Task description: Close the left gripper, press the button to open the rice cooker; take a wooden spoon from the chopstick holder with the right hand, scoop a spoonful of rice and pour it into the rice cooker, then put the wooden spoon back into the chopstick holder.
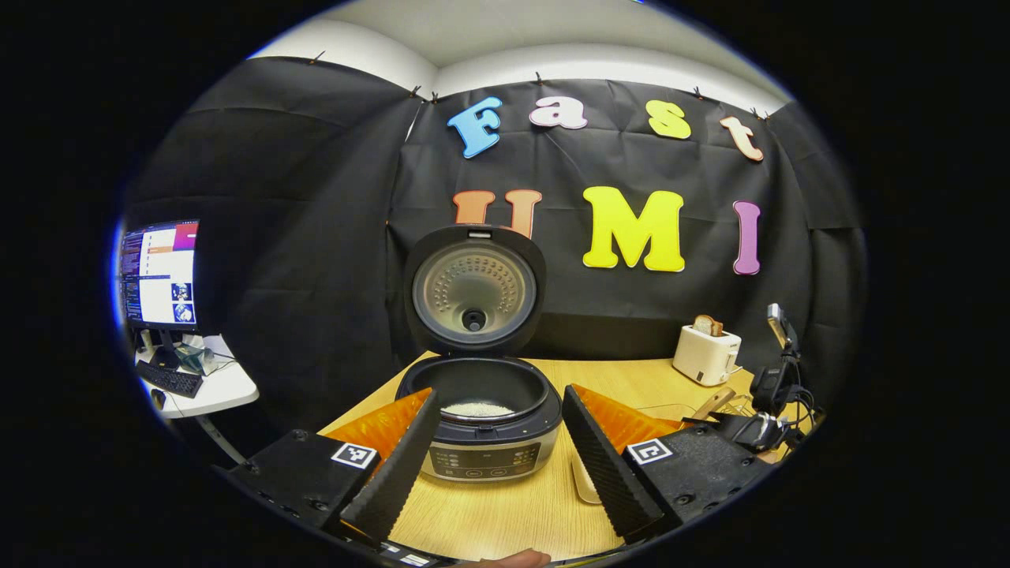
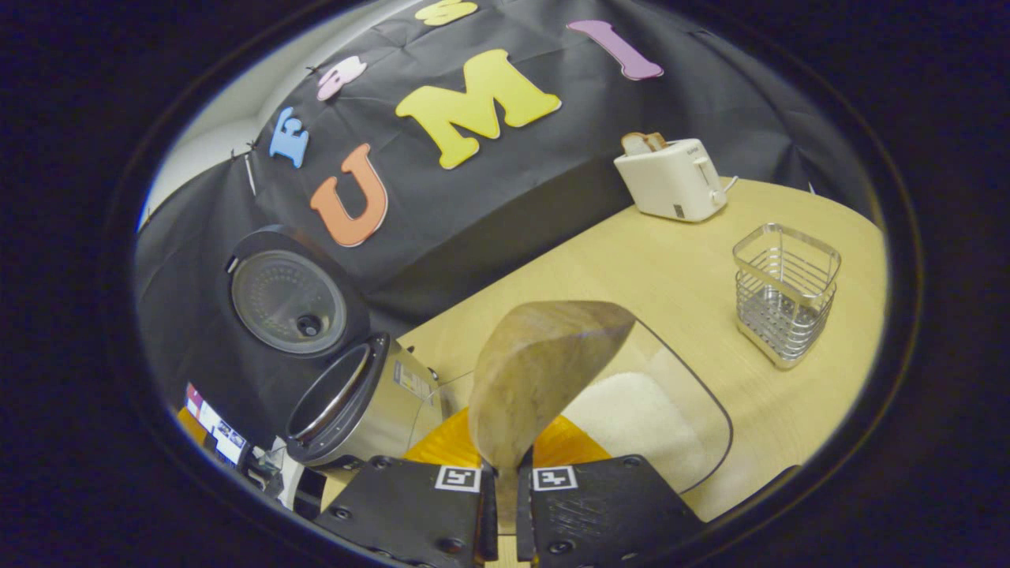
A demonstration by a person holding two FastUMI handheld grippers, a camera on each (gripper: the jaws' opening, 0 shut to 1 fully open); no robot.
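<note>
My left gripper (image 1: pixel 495 465) hangs level, fingers spread wide. My right gripper (image 2: pixel 506 493) is tilted, fingers clamped on the wooden spoon (image 2: pixel 533 379).

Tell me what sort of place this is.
Likely a staged kitchen booth for recording, not a real home: a rice cooker and toaster sit on a wooden table backed by black cloth, with a computer monitor off to the side.
</note>
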